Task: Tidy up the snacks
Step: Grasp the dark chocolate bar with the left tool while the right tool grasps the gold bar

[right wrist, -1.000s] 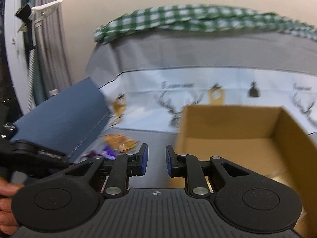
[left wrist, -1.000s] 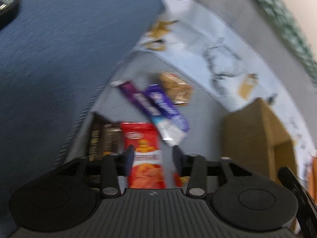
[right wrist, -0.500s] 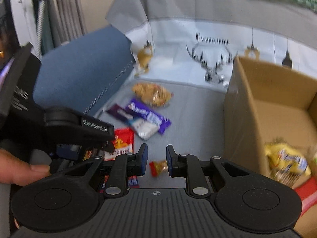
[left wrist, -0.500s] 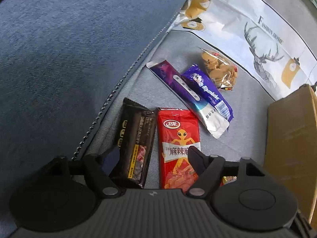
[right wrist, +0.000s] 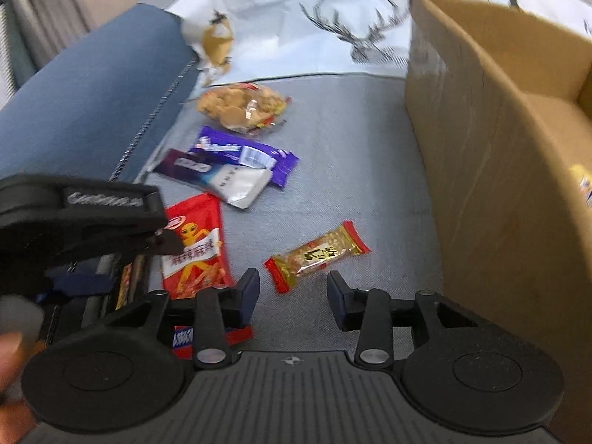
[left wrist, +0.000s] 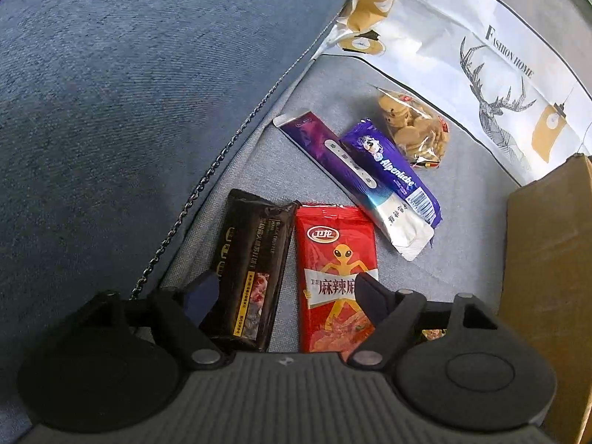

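Note:
Several snacks lie on a grey seat. My left gripper (left wrist: 286, 281) hangs over a black packet (left wrist: 251, 259) and a red packet (left wrist: 333, 255). Its jaws are opening and stand wide, one tip over each packet, pressing on neither. Beyond them lie a long purple packet (left wrist: 322, 148), a purple Alpenliebe packet (left wrist: 392, 174) and a clear bag of biscuits (left wrist: 410, 125). My right gripper (right wrist: 292, 279) is low over the seat with its jaws opening. A gold and red candy (right wrist: 318, 253) lies just ahead of its tips, untouched.
A cardboard box (right wrist: 481, 129) stands at the right with some snacks inside. A blue cushion (left wrist: 129, 92) rises on the left, and a white deer-print cloth (left wrist: 462, 37) covers the back. A small red and blue packet (right wrist: 185, 338) lies under the right gripper. A hand (right wrist: 11, 351) shows at lower left.
The left gripper tipped down over the packets and its jaws spread wide. The right gripper swung down from the box to the seat, and its shut jaws parted.

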`<state>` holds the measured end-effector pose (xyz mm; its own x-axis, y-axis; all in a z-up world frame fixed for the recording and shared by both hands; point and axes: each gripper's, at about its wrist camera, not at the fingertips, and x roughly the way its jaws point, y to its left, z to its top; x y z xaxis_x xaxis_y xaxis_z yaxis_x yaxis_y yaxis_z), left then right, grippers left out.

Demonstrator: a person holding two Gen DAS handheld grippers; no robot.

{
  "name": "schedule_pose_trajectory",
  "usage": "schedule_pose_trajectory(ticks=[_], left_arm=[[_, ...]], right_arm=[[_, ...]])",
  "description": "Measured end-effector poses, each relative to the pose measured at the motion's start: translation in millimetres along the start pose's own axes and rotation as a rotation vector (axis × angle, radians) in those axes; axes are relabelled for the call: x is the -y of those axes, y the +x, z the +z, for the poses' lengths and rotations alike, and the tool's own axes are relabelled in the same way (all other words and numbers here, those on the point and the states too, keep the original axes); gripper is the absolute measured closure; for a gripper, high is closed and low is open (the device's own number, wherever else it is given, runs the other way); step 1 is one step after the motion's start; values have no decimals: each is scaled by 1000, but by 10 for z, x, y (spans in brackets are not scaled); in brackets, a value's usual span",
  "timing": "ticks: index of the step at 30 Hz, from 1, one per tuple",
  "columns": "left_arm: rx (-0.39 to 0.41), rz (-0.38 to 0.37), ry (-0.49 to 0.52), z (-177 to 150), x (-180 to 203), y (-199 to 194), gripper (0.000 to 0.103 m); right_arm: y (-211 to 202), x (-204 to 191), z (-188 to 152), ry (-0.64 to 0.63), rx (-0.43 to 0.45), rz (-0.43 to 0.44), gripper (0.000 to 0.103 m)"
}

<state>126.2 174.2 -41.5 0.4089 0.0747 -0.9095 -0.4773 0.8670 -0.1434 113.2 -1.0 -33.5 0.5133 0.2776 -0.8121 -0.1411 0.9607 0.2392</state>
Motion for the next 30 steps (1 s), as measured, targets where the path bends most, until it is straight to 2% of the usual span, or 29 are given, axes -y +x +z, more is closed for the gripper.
schedule_pose_trajectory(ticks=[4, 9, 10, 11, 12, 15, 20, 23, 25, 27, 29, 30], left_arm=[[-1, 10, 8, -4, 22, 16, 18], [0, 15, 6, 3, 25, 28, 18], [0, 17, 7, 4, 27, 31, 18], [-1, 18, 7, 6, 29, 33, 18], [-1, 18, 6, 11, 30, 32, 18], [-3, 13, 7, 20, 24, 33, 18], [-5, -6, 17, 11, 8, 12, 18], [-7, -19, 67, -11, 46, -5, 19], [-3, -58, 91, -15, 66, -26, 23], [-3, -149, 103, -20, 70, -64, 30], [-5, -217, 97, -23, 49, -96, 33], [5, -224, 82, -16, 18, -119, 32]], right_arm=[[127, 27, 69, 34, 0, -21, 51], [236, -30, 142, -18, 30, -78, 51], [247, -63, 135, -50, 37, -93, 58], [254, -110, 115, -101, 45, -103, 76], [251, -145, 105, -140, 48, -92, 85], [211, -187, 91, -186, 41, -35, 85], [41, -138, 66, -231, 68, -3, 86], [-49, -118, 27, -264, 54, 29, 86], [-111, -135, -17, -287, 52, 62, 86], [-155, -159, -61, -316, 43, 103, 86], [-208, -160, -93, -328, 34, 161, 86], [-242, -167, -116, -342, 44, 167, 86]])
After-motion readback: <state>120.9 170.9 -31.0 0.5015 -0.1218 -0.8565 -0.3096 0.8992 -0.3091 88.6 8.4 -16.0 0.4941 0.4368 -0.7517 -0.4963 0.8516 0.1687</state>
